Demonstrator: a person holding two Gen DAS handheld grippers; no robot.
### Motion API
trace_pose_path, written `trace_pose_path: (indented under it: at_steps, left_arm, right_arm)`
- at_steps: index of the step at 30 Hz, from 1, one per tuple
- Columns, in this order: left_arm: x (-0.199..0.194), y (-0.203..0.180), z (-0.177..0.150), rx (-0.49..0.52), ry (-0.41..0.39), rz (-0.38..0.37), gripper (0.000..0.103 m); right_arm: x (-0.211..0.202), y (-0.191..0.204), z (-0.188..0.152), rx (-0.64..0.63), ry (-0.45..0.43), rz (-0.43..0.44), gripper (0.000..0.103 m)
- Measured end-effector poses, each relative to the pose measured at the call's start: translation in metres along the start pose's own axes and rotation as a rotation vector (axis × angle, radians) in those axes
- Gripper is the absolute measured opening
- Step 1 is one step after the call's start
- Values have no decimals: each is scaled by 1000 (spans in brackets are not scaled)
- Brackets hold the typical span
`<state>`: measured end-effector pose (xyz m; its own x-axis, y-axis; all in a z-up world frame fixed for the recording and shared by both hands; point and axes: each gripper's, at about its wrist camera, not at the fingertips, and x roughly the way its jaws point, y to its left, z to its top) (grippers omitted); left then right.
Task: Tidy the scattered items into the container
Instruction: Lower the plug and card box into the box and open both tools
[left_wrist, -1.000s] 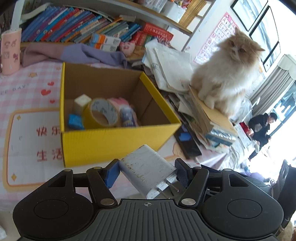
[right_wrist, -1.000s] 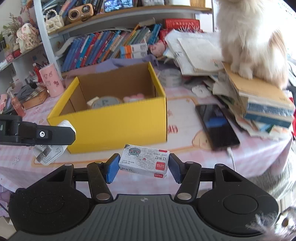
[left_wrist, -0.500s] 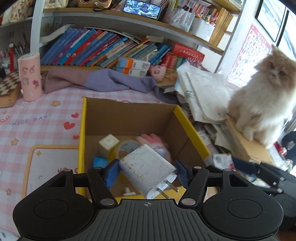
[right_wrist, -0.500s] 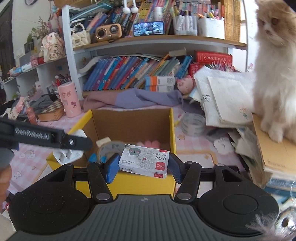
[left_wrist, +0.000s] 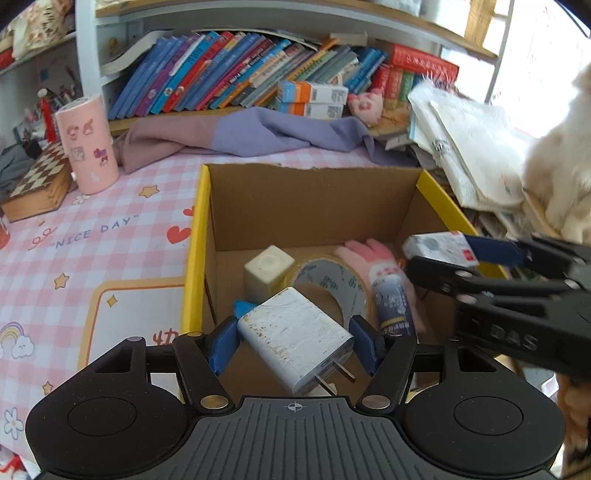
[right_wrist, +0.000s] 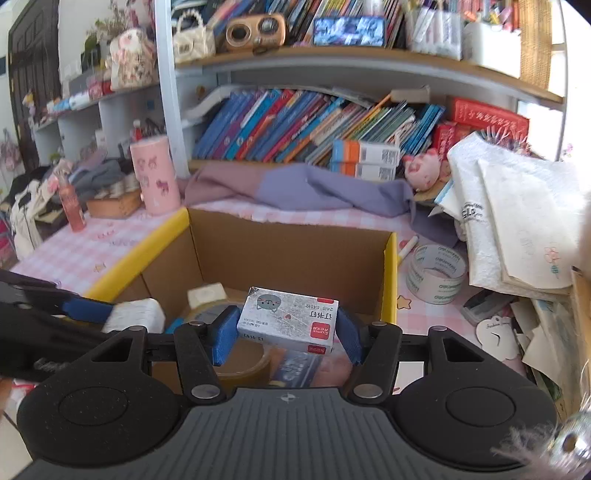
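Note:
A yellow cardboard box (left_wrist: 194, 254) (right_wrist: 390, 280) stands open on the pink checked tablecloth. Inside lie a tape roll (left_wrist: 332, 284), a white cube (left_wrist: 267, 273), a pink glove (left_wrist: 369, 254) and a small bottle (left_wrist: 391, 306). My left gripper (left_wrist: 293, 343) is shut on a white plug charger (left_wrist: 295, 339), held over the box's near part. My right gripper (right_wrist: 282, 332) is shut on a small staple box (right_wrist: 288, 319) (left_wrist: 437, 247), held over the box's right side. Each gripper shows in the other's view: the right gripper (left_wrist: 443, 254), the left gripper (right_wrist: 110, 317).
A clear tape roll (right_wrist: 436, 273) and a marker (right_wrist: 406, 245) lie right of the box. A paper stack (right_wrist: 517, 221) and a cat (left_wrist: 561, 166) are at the right. A pink cup (left_wrist: 86, 144), a purple cloth (left_wrist: 251, 133) and a bookshelf (left_wrist: 258, 74) stand behind.
Both grippers have moved forward from in front of the box to over its opening, still holding the charger and the staple box. The right gripper came into the left wrist view.

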<state>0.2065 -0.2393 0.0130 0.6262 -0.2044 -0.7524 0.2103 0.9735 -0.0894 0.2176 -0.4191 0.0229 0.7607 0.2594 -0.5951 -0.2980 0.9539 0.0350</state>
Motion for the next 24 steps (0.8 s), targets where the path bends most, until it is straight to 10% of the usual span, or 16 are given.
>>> trace_pose_path:
  at_steps: [13,24]
  left_arm:
    - [8,-15,-3,73,15,18,67]
    - [-24,-14,-5,-14,-139,-1,79]
  right_arm:
    - [36,-4,11,-6,81,89,57]
    - [-2,-16,11,67,-67,55,64]
